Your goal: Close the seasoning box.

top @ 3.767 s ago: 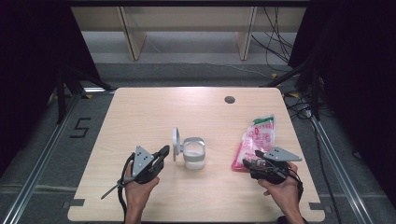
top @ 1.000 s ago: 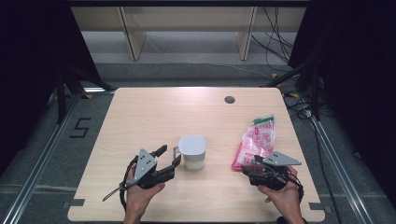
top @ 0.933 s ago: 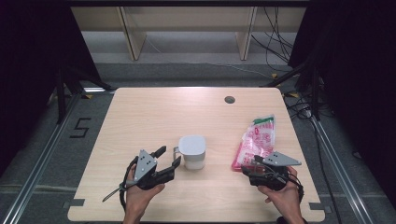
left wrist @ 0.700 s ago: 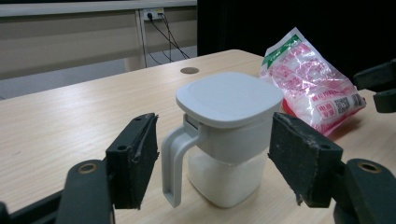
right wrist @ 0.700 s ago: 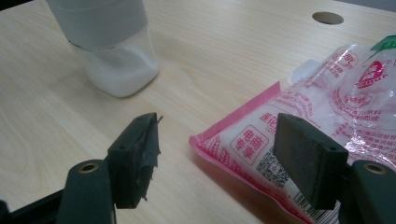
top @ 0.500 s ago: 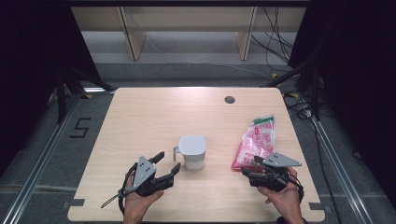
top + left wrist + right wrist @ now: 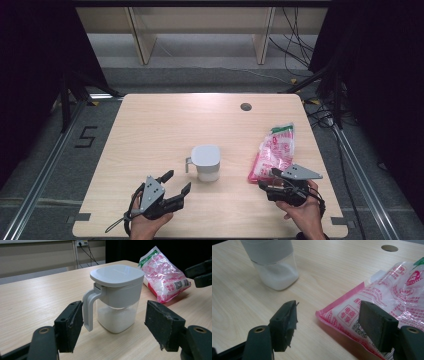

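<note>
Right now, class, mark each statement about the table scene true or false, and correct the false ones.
1. The jar has its lid on. True.
2. The left gripper is clamped on the jar's handle. False: its jaws stand open, apart from the jar.
3. The jar holds white grains. True.
4. The bag lies left of the jar in the high view. False: it lies to the right.
5. The right gripper is shut. False: its jaws stand open by the bag's corner.
</note>
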Available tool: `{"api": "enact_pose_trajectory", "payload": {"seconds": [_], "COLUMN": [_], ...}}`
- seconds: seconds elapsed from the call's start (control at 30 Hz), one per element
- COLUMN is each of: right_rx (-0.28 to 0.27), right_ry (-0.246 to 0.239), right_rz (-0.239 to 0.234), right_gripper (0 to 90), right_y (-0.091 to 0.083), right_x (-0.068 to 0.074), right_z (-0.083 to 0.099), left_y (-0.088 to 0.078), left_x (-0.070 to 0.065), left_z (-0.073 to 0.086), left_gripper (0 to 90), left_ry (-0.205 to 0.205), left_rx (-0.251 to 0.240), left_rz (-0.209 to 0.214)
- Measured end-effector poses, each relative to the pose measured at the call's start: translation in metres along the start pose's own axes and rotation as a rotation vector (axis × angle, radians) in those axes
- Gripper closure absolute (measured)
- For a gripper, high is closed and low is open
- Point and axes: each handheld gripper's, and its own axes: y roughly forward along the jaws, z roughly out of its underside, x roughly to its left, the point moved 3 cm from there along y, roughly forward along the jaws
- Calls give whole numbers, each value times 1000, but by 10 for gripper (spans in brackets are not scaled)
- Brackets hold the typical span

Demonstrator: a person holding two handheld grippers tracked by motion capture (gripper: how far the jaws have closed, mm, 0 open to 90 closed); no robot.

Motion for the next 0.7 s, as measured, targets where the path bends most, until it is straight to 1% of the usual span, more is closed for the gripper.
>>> {"api": "enact_pose_trajectory", "payload": {"seconds": [0.07, 0.1, 0.17, 0.2, 0.23, 0.27, 0.33, 0.37, 0.4, 0.43, 0.47, 0.5, 0.53, 0.57, 0.6, 0.63, 0.67, 0.7], "right_rx": [5, 6, 7, 4, -2, -1, 0, 1, 4, 12, 12, 14, 11, 17, 28, 23, 28, 28], "right_ry": [-1, -2, -2, 28, 16, 17, 18, 20, 15, 37, 13, 27, 6, 32, 27, 6, 15, 3], "right_rz": [-2, -1, -2, -10, -14, -14, -16, -17, -15, -13, -16, -15, -17, -21, -18, -22, -21, -18], "right_gripper": [321, 320, 320, 320, 320, 320, 320, 320, 321, 321, 320, 320, 320, 320, 320, 320, 320, 320], "right_y": [-1, -1, -1, 0, 0, 0, 0, 1, 1, 0, 1, 0, 0, 0, -1, -1, -1, -2], "right_x": [0, 0, 0, 3, 1, 2, 2, 2, 2, 5, 3, 5, 3, 5, 5, 3, 4, 3], "right_z": [0, 0, 0, 1, 0, 0, 0, 1, 1, 3, 3, 3, 3, 4, 5, 5, 6, 6], "left_y": [-2, -2, -4, -5, -7, -7, -7, -7, -7, -7, -6, -6, -7, -7, -8, -9, -9, -10], "left_x": [-1, -2, -3, -4, -4, -4, -6, -7, -7, -8, -9, -9, -10, -10, -11, -11, -13, -14], "left_z": [2, 2, 5, 6, 8, 9, 12, 12, 13, 14, 15, 16, 17, 18, 19, 20, 22, 24], "left_gripper": [297, 296, 296, 294, 293, 291, 288, 287, 286, 284, 283, 282, 280, 278, 277, 277, 277, 277], "left_ry": [-2, -3, 5, 0, 13, 13, 5, 3, 11, 6, -5, -1, -5, -3, -7, -11, -30, -44], "left_rx": [7, 0, 5, 12, 24, 26, 37, 32, 37, 34, 29, 29, 36, 40, 35, 37, 35, 35], "left_rz": [3, 9, 12, 13, 10, 6, 15, 13, 16, 13, 19, 23, 14, 17, 18, 15, 15, 12]}}
